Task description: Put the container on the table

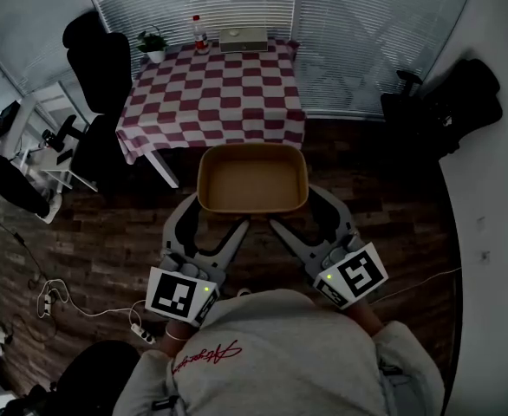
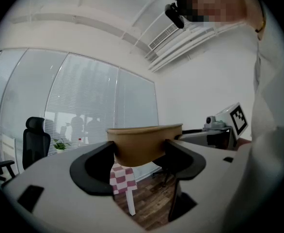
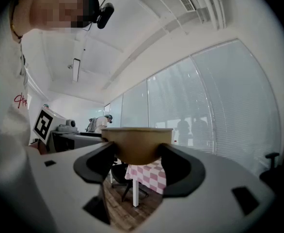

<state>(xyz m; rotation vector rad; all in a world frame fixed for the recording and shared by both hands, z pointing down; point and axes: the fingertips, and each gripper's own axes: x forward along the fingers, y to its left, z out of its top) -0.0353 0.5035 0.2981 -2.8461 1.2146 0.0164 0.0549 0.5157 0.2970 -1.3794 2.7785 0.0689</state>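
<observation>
Container [image 1: 252, 180], shallow and rectangular with rounded corners, matte tan like paperboard and empty inside, is held in the air at the centre of the head view, above a dark wood-plank floor [image 1: 107, 232] and just below the near edge of the table [image 1: 215, 94]. Its lower left corner is clasped by the left gripper [image 1: 218, 217] and its lower right corner by the right gripper [image 1: 296, 215]. In both gripper views the grey jaws are spread wide, and their black curved pads are pressed against the container's sloping walls. Each gripper is topped by a white cube [image 1: 181, 294] printed with black square markers. The table is covered by a red-and-white checked cloth. At its far edge, along the top of the frame, a small potted plant [image 1: 154, 43], a bottle with a red label [image 1: 199, 33] and a flat pale box [image 1: 243, 37] are set. Red script is seen on the person's grey sweatshirt [image 1: 271, 362], but it cannot be read. A black office chair [image 1: 98, 68] is placed at the upper left.
</observation>
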